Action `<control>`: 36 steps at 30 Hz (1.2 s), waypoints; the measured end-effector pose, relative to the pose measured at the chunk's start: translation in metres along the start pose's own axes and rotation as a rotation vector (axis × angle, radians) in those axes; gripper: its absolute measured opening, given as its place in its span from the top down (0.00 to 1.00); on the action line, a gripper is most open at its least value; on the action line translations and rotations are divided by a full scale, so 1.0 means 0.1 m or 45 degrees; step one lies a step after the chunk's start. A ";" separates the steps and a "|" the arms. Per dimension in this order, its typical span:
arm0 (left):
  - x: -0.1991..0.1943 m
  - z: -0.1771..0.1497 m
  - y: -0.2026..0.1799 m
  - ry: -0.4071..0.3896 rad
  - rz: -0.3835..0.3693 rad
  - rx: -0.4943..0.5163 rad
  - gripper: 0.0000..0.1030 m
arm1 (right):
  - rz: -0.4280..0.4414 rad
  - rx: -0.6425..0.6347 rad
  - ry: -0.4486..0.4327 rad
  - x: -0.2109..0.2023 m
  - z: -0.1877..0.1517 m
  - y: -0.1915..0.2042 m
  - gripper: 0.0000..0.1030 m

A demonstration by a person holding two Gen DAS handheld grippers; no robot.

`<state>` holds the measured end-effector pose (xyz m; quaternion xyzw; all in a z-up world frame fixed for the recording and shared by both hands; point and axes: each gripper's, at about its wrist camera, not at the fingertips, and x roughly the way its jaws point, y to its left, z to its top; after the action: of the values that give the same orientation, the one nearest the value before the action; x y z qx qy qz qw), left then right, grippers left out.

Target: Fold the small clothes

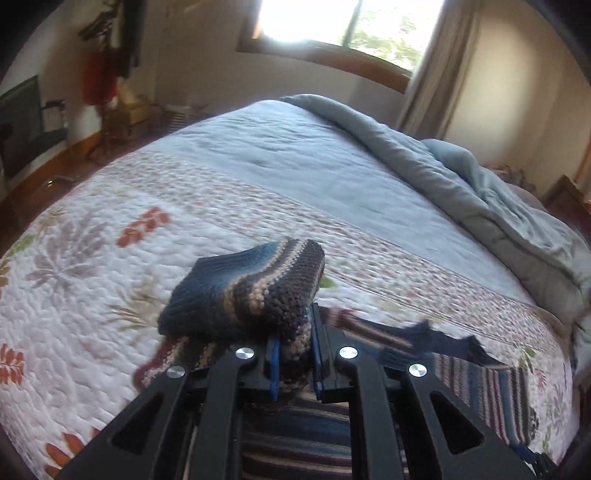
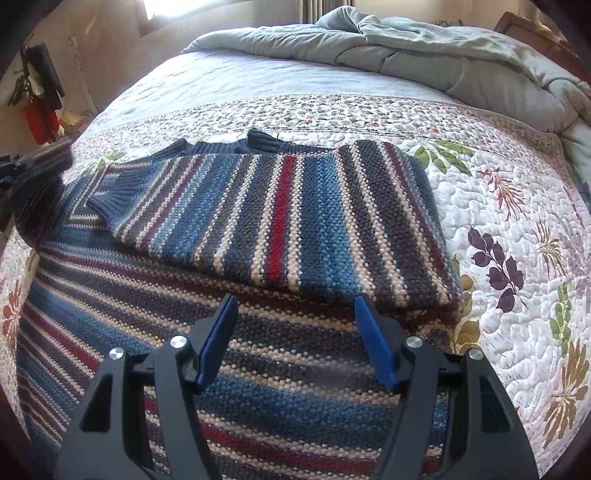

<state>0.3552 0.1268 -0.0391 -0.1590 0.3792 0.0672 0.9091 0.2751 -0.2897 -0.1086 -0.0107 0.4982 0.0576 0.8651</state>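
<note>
A striped knit sweater [image 2: 280, 206] in blue, red, cream and grey lies on the bed, its right side folded over the body. My left gripper [image 1: 295, 363] is shut on a lifted fold of the sweater [image 1: 243, 291], which bulges up in front of the blue pads. The rest of the sweater [image 1: 480, 384] trails down to the quilt. My right gripper [image 2: 295, 304] hovers open over the sweater's lower part, nothing between its blue fingers [image 2: 218, 332]. At the left edge of the right wrist view a dark blurred fold of the sweater [image 2: 40, 192] is raised.
A white quilt with leaf and flower prints [image 2: 517, 266] covers the bed. A grey-blue duvet [image 2: 424, 48] is bunched at the head end. Beyond the bed are a bright window [image 1: 332, 26], a curtain [image 1: 432, 66] and a wooden floor [image 1: 44, 173].
</note>
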 end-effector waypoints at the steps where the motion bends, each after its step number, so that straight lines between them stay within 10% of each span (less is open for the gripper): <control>1: 0.00 -0.05 -0.14 0.001 -0.021 0.015 0.87 | 0.002 0.002 -0.003 -0.01 0.00 0.00 0.36; 9: 0.03 -0.45 -1.23 -0.006 -0.170 0.125 0.87 | 0.021 0.040 -0.029 -0.09 0.03 -0.11 0.36; 16: 0.46 -0.99 -1.81 0.259 -0.206 0.295 0.80 | 0.023 0.065 -0.028 -0.11 0.03 -0.21 0.35; 23: 0.09 -1.20 -1.52 0.308 -0.154 0.399 0.38 | 0.011 0.071 -0.007 -0.05 0.02 -0.22 0.33; 29: -0.15 -1.31 -0.76 0.331 0.128 0.366 0.31 | 0.062 0.010 0.030 0.03 -0.02 0.04 0.33; 36: 0.07 -1.53 -0.20 0.454 0.120 0.212 0.31 | 0.045 -0.124 0.134 0.31 -0.15 0.42 0.27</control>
<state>0.2626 0.0559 -0.1403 -0.0749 0.5455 0.0490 0.8333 0.2726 -0.2464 -0.1410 -0.0468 0.5398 0.0964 0.8349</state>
